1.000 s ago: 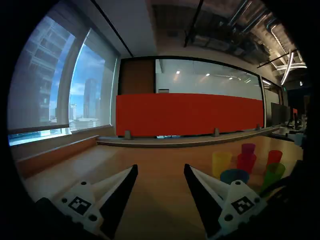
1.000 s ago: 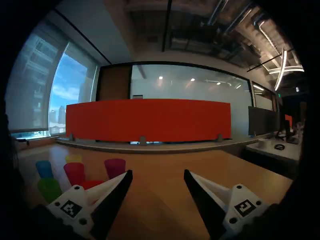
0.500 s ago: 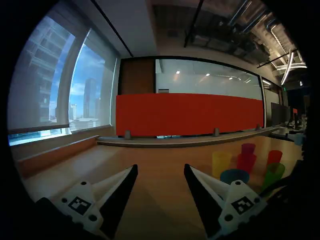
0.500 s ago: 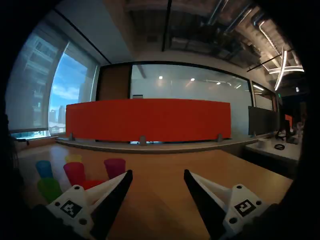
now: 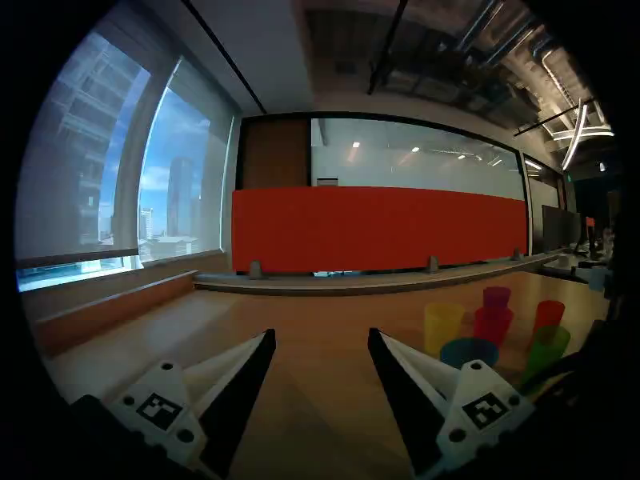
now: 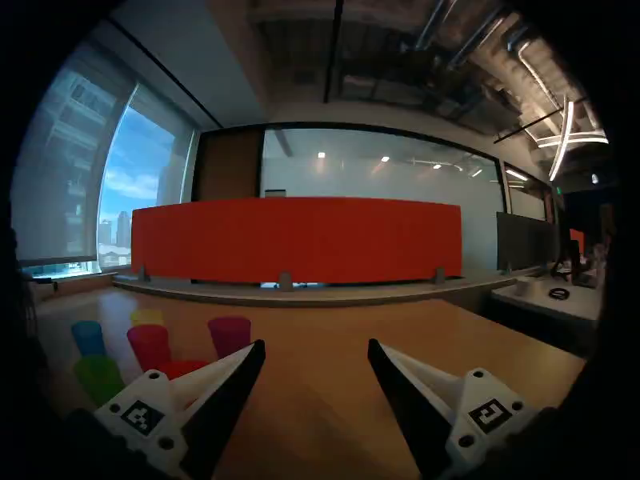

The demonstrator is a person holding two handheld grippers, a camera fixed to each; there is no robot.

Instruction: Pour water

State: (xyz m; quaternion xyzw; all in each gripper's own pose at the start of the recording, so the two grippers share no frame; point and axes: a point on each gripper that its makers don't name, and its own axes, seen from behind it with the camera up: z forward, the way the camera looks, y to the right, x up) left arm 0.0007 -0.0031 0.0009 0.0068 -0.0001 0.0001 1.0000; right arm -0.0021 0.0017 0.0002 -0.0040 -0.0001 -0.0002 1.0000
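Nearest, the left gripper (image 5: 320, 332) sits low over the wooden table (image 5: 320, 384), jaws spread wide with nothing between them. Each white finger bears a square black-and-white code marker (image 5: 156, 410). The right gripper (image 6: 316, 344) is parted and empty too. Just ahead, off the left gripper's right finger and the right gripper's left finger, stands a cluster of coloured cups (image 5: 493, 324) (image 6: 149, 346): yellow, blue, magenta, purple, red and green. Whether any holds water I can't make out from here. Beyond them a long red divider (image 5: 376, 228) runs along the table's far edge, and a tall window (image 5: 172, 192) shows city towers.
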